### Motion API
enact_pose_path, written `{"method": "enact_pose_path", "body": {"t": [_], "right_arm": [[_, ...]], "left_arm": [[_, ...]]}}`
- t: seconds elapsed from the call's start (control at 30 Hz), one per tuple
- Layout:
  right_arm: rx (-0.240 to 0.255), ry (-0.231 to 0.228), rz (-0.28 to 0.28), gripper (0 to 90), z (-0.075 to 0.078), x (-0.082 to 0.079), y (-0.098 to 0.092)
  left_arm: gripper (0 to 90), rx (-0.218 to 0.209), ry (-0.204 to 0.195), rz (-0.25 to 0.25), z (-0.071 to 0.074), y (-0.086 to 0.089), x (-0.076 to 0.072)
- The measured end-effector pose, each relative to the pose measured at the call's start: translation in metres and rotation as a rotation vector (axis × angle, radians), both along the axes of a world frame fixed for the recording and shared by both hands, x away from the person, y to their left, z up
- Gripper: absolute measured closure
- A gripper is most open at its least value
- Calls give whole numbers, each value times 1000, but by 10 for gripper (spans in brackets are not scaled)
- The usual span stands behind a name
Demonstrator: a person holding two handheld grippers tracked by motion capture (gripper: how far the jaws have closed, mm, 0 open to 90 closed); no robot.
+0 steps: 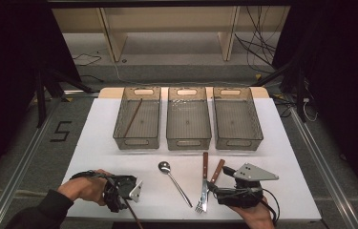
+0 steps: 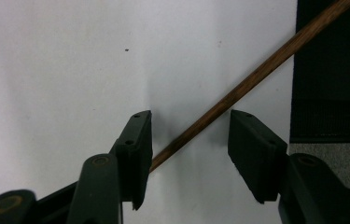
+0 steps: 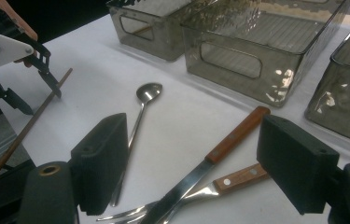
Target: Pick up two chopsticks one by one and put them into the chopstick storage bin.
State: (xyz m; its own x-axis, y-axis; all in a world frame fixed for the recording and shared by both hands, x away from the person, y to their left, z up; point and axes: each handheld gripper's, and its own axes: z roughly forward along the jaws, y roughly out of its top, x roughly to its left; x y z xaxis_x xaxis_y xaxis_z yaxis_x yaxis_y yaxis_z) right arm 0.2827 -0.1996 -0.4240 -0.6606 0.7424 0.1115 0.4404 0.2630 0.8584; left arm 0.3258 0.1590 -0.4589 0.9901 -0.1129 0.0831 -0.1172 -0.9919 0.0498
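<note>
A brown chopstick point(image 2: 256, 74) lies slanted at the near left edge of the white table point(image 1: 100, 143), one end hanging past the edge. My left gripper point(image 2: 189, 130) straddles its inner end with the jaws apart; the left pad is close against the stick and the right pad stands clear of it. The same chopstick point(image 1: 132, 213) and left gripper point(image 1: 131, 195) sit at the bottom left in the high view. My right gripper point(image 3: 196, 126) is open over a wooden-handled knife point(image 3: 231, 140) and fork point(image 3: 238, 178), holding nothing.
A spoon point(image 1: 174, 183) lies mid-table between the grippers. Three grey see-through bins stand in a row at the back: the left bin point(image 1: 136, 142) holds another chopstick point(image 1: 132, 117); the middle bin point(image 1: 188, 142) and right bin point(image 1: 238, 142) look bare inside.
</note>
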Motion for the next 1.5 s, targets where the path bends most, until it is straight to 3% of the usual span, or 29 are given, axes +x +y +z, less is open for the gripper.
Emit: {"method": "enact_pose_path", "body": {"t": [0.4,0.53,1.13,1.33,1.5], "right_arm": [[-1,0,4,258,0,0,1],[0,1,3,258,0,0,1],[7,4,3,258,0,1,0],[7,3,2,258,-1,1,-1],[9,4,4,258,-1,1,0]], "left_arm": [[567,19,36,-17,-1,-3,3],[613,18,72,-7,-1,-2,5],[826,30,77,-65,-1,-2,2],[848,26,69,-76,-1,-2,0],[853,30,87,-69,-1,-2,0]]}}
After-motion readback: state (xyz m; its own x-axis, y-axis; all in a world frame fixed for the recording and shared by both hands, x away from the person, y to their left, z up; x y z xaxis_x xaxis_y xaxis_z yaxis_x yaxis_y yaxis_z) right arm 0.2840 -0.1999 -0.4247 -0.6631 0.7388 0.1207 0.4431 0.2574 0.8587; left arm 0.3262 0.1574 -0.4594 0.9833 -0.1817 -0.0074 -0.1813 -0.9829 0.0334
